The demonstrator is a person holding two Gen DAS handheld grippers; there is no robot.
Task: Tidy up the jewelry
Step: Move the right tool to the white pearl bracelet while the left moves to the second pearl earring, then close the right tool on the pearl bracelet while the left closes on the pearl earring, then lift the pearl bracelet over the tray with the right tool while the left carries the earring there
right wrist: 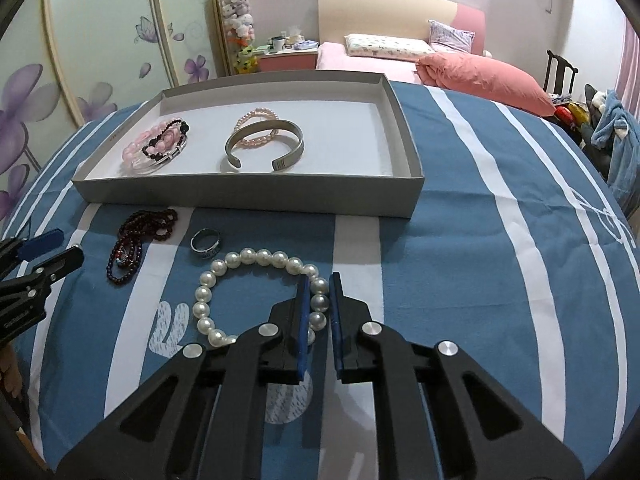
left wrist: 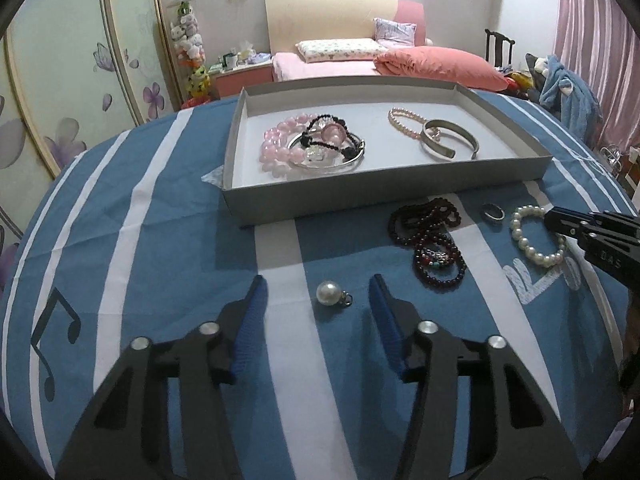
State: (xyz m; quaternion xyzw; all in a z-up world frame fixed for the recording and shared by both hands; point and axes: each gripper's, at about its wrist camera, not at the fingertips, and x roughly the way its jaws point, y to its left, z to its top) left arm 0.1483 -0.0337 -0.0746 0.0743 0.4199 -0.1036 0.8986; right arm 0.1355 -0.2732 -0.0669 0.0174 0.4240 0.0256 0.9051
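Observation:
A grey tray (left wrist: pixel 340 196) (right wrist: pixel 248 196) on the blue striped cloth holds a pink bead bracelet (left wrist: pixel 276 148), a black bead bracelet (left wrist: pixel 320 136), a silver bangle, a small pink pearl bracelet (left wrist: pixel 404 120) and a silver cuff (left wrist: pixel 450 140) (right wrist: pixel 264 144). In front lie dark red bead strings (left wrist: pixel 432 240) (right wrist: pixel 136 240), a silver ring (left wrist: pixel 492 213) (right wrist: pixel 205 244), a white pearl bracelet (left wrist: pixel 532 240) (right wrist: pixel 256 260) and a single pearl pendant (left wrist: pixel 330 293). My left gripper (left wrist: pixel 318 284) is open around the pendant. My right gripper (right wrist: pixel 319 280) is shut on the pearl bracelet's right side.
The cloth covers a round table (left wrist: pixel 160 240). Behind it are a bed with a pink quilt (left wrist: pixel 436 66), a nightstand (left wrist: pixel 240 76), wardrobe doors with flower prints (left wrist: pixel 60 80), a chair with clothes (left wrist: pixel 560 84) and a pink curtain (left wrist: pixel 592 20).

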